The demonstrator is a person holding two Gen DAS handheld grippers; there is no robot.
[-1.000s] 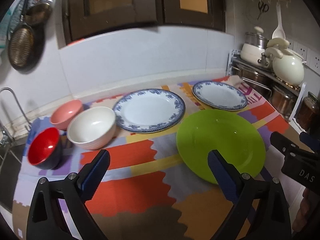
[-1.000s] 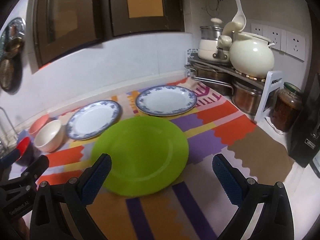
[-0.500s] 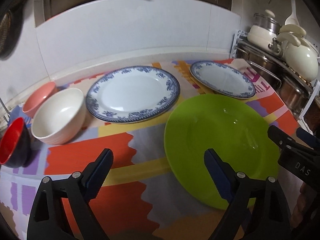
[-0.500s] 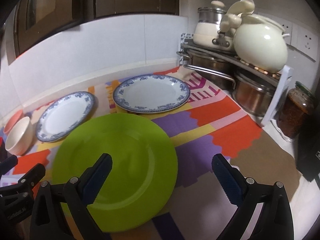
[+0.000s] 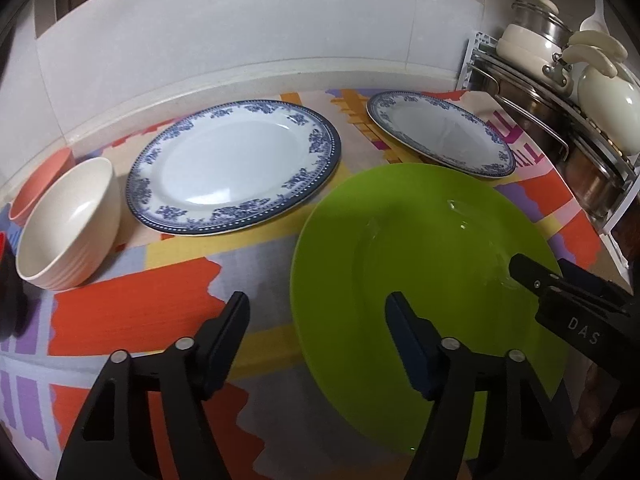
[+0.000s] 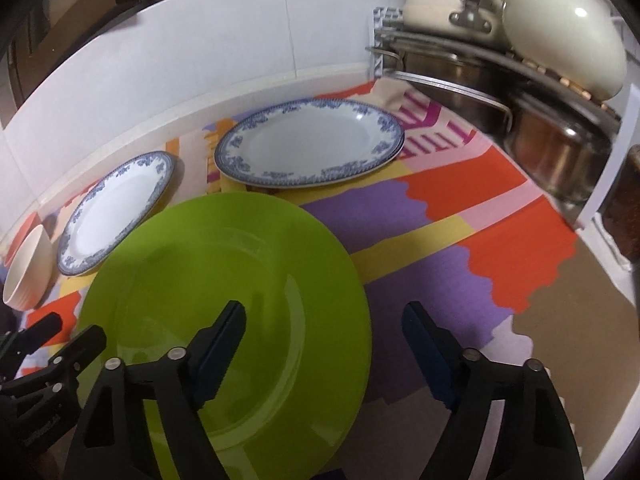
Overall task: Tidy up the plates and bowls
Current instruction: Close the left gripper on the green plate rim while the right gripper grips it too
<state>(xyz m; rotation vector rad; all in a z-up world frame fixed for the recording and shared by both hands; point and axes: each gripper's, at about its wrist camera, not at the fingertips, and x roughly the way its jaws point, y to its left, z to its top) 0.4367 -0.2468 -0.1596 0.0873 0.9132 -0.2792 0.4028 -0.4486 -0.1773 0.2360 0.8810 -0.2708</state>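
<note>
A large green plate (image 5: 420, 264) lies on the colourful mat, also in the right wrist view (image 6: 224, 304). My left gripper (image 5: 318, 344) is open, straddling the plate's left rim. My right gripper (image 6: 324, 356) is open, straddling its right rim; it also shows in the left wrist view (image 5: 568, 304). Two blue-patterned white plates lie behind, a left one (image 5: 234, 166) and a right one (image 5: 440, 132). A cream bowl (image 5: 68, 224), a pink bowl (image 5: 36, 184) and a red bowl (image 5: 4, 248) stand at the left.
A metal rack (image 6: 520, 92) with steel pots and a cream pot (image 6: 564, 28) stands at the right. The white tiled wall (image 5: 240, 32) runs behind the plates. The counter's front edge (image 6: 608, 360) is at the right.
Both grippers have moved forward and down to the green plate, which now looms larger. Their jaws have narrowed a little but stay open. The dishes have not moved.
</note>
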